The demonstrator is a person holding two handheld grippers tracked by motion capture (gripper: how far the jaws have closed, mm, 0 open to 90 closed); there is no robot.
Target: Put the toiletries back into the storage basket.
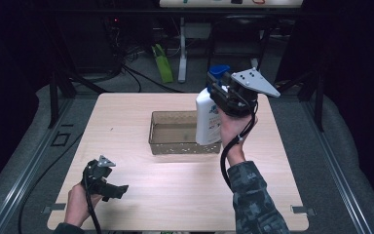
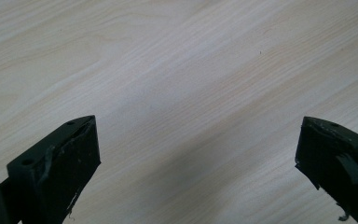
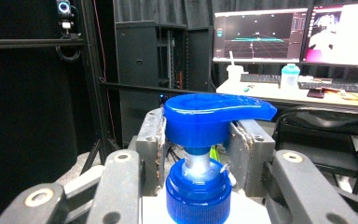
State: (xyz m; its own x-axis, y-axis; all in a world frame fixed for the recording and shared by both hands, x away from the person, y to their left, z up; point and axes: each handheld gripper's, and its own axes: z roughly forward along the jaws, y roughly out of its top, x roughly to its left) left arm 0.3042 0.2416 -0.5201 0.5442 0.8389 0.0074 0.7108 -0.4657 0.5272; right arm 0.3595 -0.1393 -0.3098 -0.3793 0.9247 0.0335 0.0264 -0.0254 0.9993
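My right gripper (image 1: 222, 91) clasps the white pump bottle with a blue nozzle (image 1: 207, 117) above the clear plastic bin (image 1: 175, 146), while my left gripper (image 1: 108, 187) rests spread wide on the pale wooden table (image 1: 175, 195).

Black grippers (image 1: 119, 190) — camouflage sleeve (image 1: 255, 197)

Right gripper (image 1: 222, 92) raised over table (image 1: 185, 195), jaws clamped. Left gripper (image 1: 119, 190) low at near-left table edge, jaws spread.
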